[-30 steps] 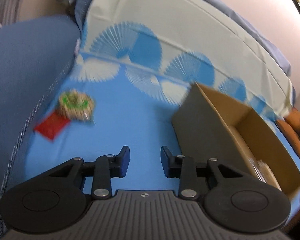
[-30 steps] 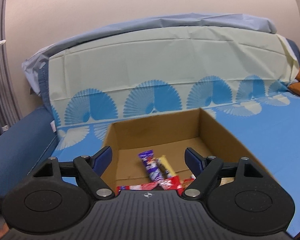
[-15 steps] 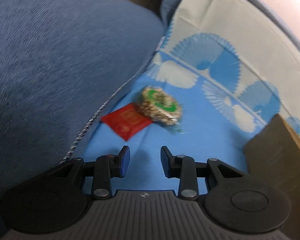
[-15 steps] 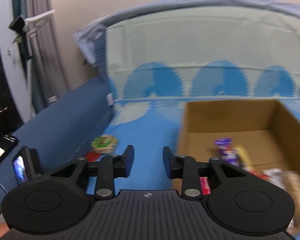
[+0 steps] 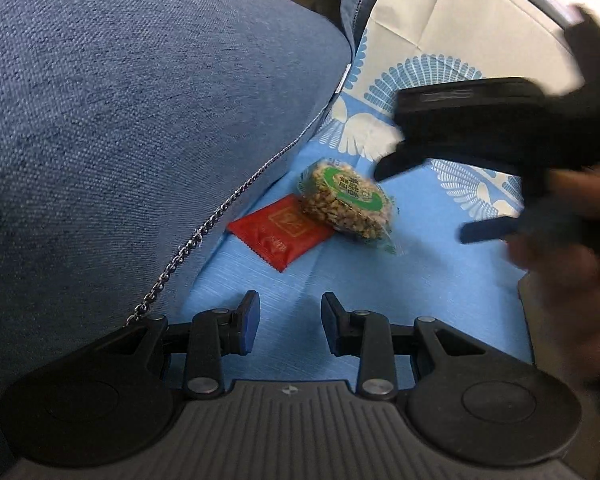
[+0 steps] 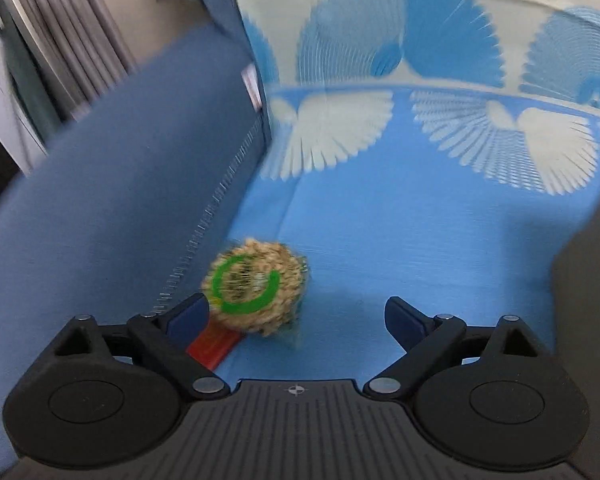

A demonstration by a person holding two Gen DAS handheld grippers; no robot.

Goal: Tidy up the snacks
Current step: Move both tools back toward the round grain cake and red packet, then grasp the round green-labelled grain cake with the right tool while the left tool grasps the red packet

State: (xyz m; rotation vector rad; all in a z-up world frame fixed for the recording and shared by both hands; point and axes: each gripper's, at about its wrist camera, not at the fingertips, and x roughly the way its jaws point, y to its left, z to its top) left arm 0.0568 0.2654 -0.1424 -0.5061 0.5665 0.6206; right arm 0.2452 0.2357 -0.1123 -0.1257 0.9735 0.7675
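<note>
Hand holding the opening, empty right gripper shows only past the left gripper, fingers slightly apart.

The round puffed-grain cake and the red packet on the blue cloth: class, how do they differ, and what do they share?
The round puffed-grain cake is thick, tan and bumpy with a green ring label; the red packet is flat, smooth and rectangular. The cake lies partly on top of the packet. Both are wrapped snacks lying on the blue cloth, neither held.
</note>
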